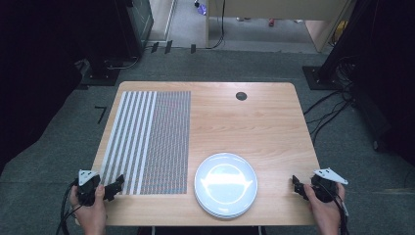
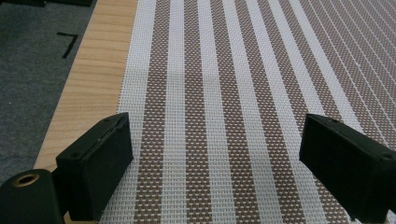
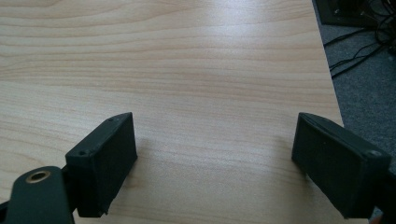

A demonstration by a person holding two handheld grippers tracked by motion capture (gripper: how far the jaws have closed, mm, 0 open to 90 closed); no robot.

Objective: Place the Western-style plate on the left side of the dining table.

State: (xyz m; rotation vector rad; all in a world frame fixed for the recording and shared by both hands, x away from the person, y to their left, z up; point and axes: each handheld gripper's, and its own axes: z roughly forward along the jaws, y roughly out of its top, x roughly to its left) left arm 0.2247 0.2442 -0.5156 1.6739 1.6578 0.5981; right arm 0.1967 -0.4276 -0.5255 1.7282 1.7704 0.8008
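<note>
The left tool (image 1: 113,185) hovers over the near left corner of the striped mat (image 1: 149,142), jaws apart (nothing between them). The right tool (image 1: 297,185) sits at the bench's (image 1: 254,122) near right edge, jaws apart, well right of the white plates (image 1: 225,184).

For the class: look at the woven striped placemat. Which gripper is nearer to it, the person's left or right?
Left. The left gripper hangs over the placemat's near left corner; the right gripper is at the table's right edge, beyond the white plate.
</note>
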